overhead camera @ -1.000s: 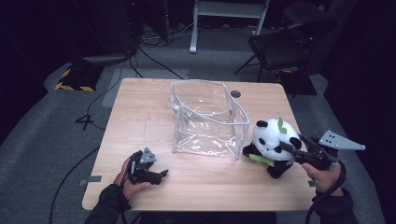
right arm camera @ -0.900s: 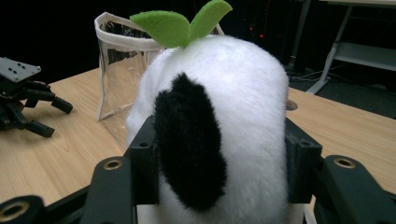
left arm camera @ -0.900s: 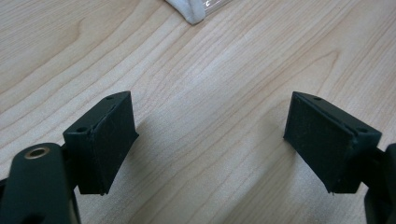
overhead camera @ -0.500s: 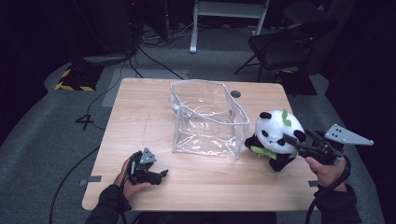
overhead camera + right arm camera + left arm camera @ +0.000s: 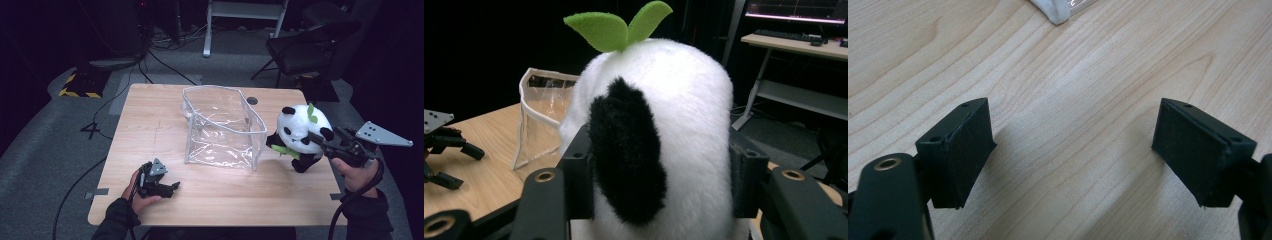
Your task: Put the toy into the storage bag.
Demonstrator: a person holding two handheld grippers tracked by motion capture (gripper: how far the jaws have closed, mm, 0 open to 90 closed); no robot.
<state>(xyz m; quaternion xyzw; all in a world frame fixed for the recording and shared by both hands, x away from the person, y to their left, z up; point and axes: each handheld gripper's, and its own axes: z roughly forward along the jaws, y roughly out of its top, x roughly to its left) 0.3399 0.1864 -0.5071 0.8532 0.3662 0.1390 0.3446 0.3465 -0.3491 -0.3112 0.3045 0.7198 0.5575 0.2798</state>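
- My right tongs [image 5: 320, 142] are clamped on the head of the toy panda [image 5: 299, 135], holding it tilted just above the tabletop [image 5: 150, 125], at its right edge.
- The panda hangs just beside the clear plastic bag [image 5: 222, 127], which stands open in the middle.
- My left tongs [image 5: 167, 187] rest on the tabletop near its front left, jaws spread, nothing between them.

A stuffed panda [image 5: 299, 134], white with black ears, eye patches and limbs and a green leaf sprout on its head, is pinched by the head between the fingers [image 5: 574, 175] of the right gripper [image 5: 320, 140]. It hangs tilted, face turned away from the fingers.
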